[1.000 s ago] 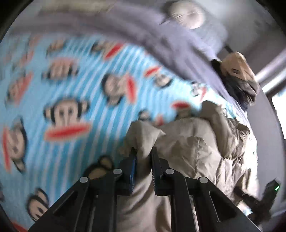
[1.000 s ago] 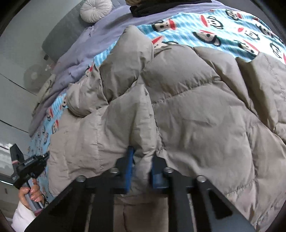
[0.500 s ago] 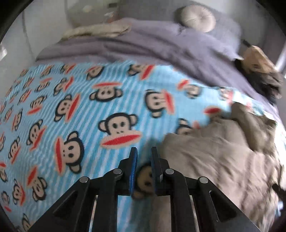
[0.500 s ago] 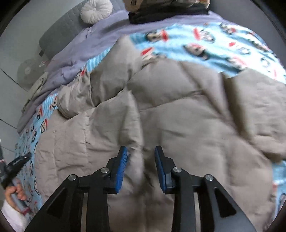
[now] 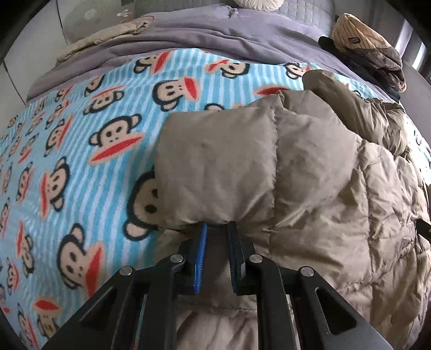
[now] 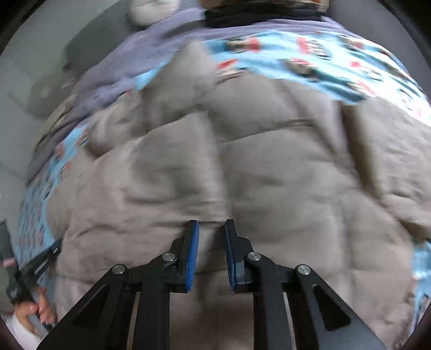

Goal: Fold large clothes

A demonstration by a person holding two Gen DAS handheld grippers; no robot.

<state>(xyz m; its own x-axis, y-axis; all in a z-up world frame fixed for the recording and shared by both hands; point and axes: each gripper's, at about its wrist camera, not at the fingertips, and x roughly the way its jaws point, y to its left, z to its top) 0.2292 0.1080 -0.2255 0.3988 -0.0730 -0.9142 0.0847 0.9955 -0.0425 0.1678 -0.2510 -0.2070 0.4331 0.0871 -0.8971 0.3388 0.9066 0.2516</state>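
A beige quilted puffer jacket [image 5: 309, 188] lies on the blue striped monkey-print blanket [image 5: 80, 161]. In the left wrist view a padded part of it is folded over, and the fold's near edge sits at my left gripper [image 5: 216, 228]. That gripper's jaws are nearly together with jacket fabric between the tips. The right wrist view is blurred. There my right gripper [image 6: 212, 223] is down on the jacket [image 6: 269, 175], its jaws closing with a ridge of fabric pinched between them. A hand [image 6: 40, 312] holds the left gripper's handle at the lower left.
A purple duvet [image 5: 215, 35] lies across the far side of the bed, below a grey headboard with a round cushion [image 5: 256, 2]. A pile of caps and dark clothes [image 5: 369, 45] lies at the far right. A beige folded cloth [image 5: 107, 35] sits at the far left.
My left gripper swung out over the blanket, then came back to the jacket's folded edge. My right gripper let go, opened wider, and has narrowed again on the jacket.
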